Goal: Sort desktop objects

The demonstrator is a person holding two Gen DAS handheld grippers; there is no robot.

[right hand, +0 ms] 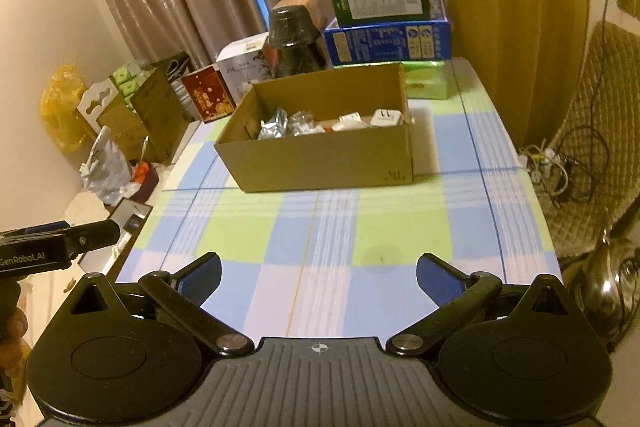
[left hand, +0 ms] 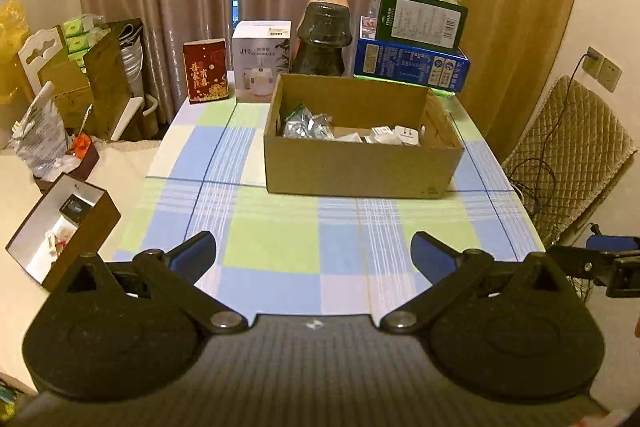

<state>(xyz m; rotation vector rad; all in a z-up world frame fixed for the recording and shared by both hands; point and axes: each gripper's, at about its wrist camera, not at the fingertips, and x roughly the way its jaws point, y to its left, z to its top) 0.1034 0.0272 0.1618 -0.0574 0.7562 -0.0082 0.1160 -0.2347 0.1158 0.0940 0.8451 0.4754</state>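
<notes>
**Ana:** Nearest the lens, the left claw [left hand: 312, 255] stands with its blue pads wide apart and nothing between them. It hangs over bare checked cloth.

**Ben:** And the right claw [right hand: 318, 277]?

**Ana:** Same story: spread as wide as it goes, empty, above the near end of the surface [right hand: 400, 227]. Each claw shows at the edge of the other's view, the right one at three o'clock from the left wrist camera.

**Ben:** So where have the desktop objects gone?

**Ana:** Into the cardboard box [left hand: 360, 163], it seems. It sits at twelve o'clock from both claws, well apart from them. Inside lie crinkled silver packets [left hand: 306, 125] toward its left and a white plug adapter [left hand: 406, 135] with other small white pieces toward its right.

**Ben:** Anything loose left on the cloth?

**Ana:** None that either view shows. The cloth between the claws and the box is bare. Behind the box stand a red box [left hand: 207, 71], a white carton [left hand: 261, 61], a dark jar [left hand: 322, 41] and stacked blue and green cartons [left hand: 414, 39], which look like fixtures rather than things to sort.

**Ben:** So the sorting is finished?

**Ana:** Probably done or nearly so, though the box's near wall hides part of its floor, so the tally is unsure.
</notes>
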